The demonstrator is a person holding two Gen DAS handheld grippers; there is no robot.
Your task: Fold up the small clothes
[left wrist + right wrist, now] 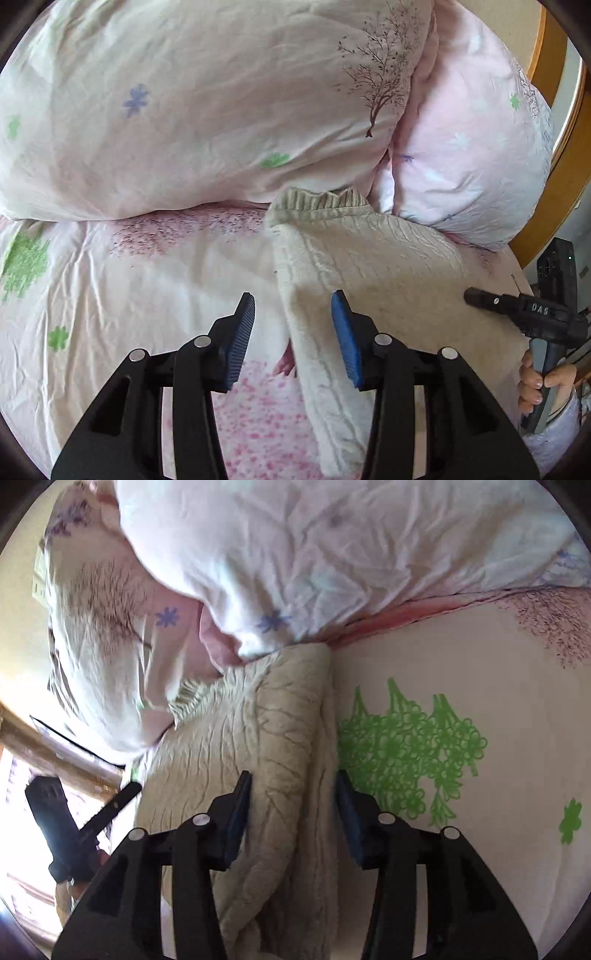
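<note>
A cream knitted garment lies folded on the bed, its ribbed hem against the pillows. My left gripper is open over its left folded edge, which runs between the two blue pads. The right gripper's tip reaches over the garment's right edge, held by a hand. In the right wrist view the garment lies lengthwise and my right gripper is open, jaws spread over its thick folded edge.
A flowered bedsheet covers the bed. A large pillow and a pink pillow lie behind the garment. A wooden bed frame curves at the right. The sheet's green flower print lies right of the garment.
</note>
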